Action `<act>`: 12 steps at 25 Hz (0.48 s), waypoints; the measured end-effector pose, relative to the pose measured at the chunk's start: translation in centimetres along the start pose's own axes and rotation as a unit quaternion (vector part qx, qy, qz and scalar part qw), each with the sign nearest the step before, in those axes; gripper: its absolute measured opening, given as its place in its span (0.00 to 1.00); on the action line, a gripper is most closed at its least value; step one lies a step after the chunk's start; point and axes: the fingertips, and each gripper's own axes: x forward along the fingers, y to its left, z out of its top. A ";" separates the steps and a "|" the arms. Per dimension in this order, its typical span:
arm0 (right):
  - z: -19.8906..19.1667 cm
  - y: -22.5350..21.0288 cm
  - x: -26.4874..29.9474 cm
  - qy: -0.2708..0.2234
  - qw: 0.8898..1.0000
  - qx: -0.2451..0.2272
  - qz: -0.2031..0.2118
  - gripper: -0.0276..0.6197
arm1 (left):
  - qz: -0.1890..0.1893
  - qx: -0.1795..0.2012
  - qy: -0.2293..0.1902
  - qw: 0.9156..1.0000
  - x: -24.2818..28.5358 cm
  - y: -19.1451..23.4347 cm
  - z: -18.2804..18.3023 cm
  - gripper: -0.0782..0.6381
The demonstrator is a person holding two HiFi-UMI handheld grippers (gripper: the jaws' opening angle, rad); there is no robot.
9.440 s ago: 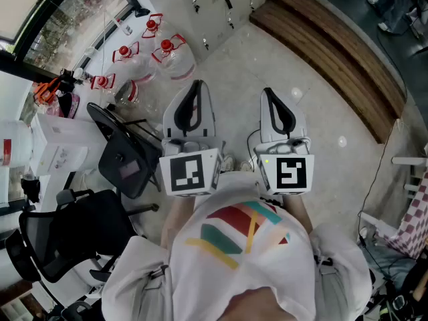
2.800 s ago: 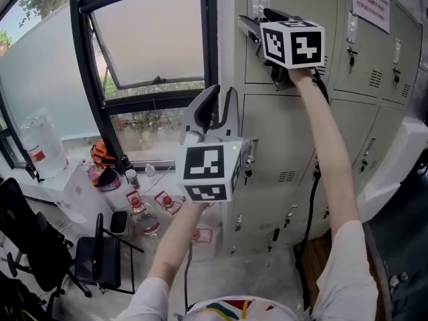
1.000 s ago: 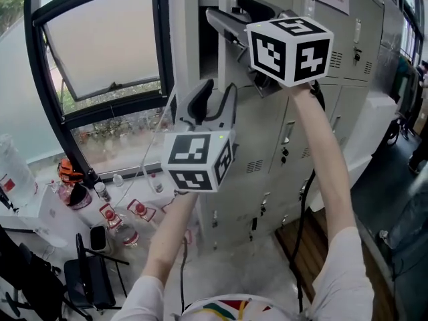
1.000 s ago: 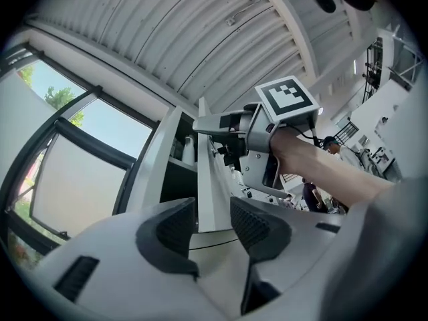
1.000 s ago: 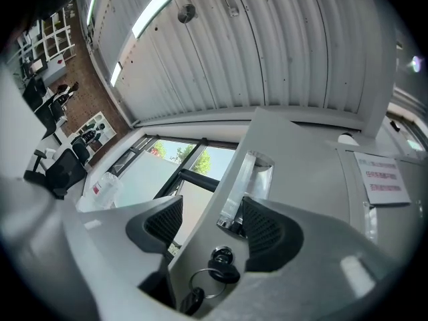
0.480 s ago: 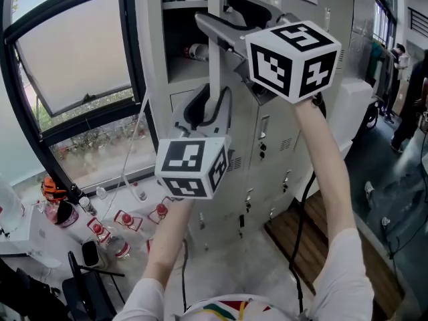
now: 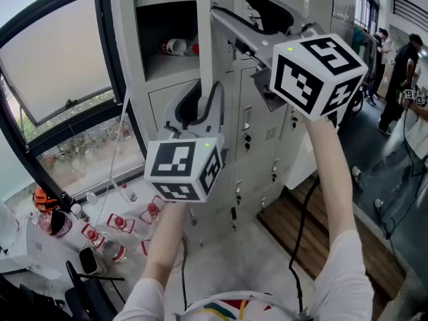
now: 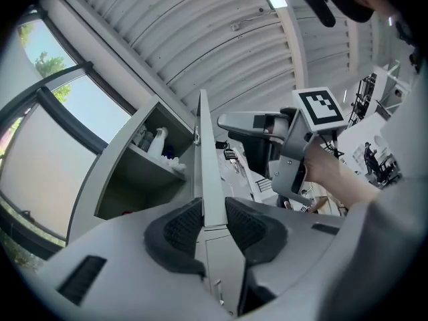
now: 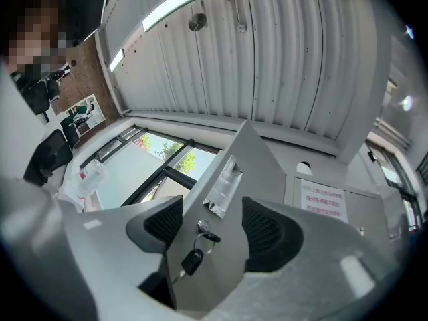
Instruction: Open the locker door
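Head view; both forearms (image 7: 167,236) aloft at door (image 7: 205,45)

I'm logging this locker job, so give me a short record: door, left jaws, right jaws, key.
door: locker door open, seen edge-on
left: left gripper jaws have just been closing, clamped on the door's edge
right: right gripper jaws apart, either side of the lock
key: key hanging from lock, untouched
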 end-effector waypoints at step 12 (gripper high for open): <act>-2.8 -1.6 -8.2 0.027 0.995 -0.042 -0.084 0.42 | -0.045 -0.017 -0.011 0.999 1.3 -3.6 -0.3 0.27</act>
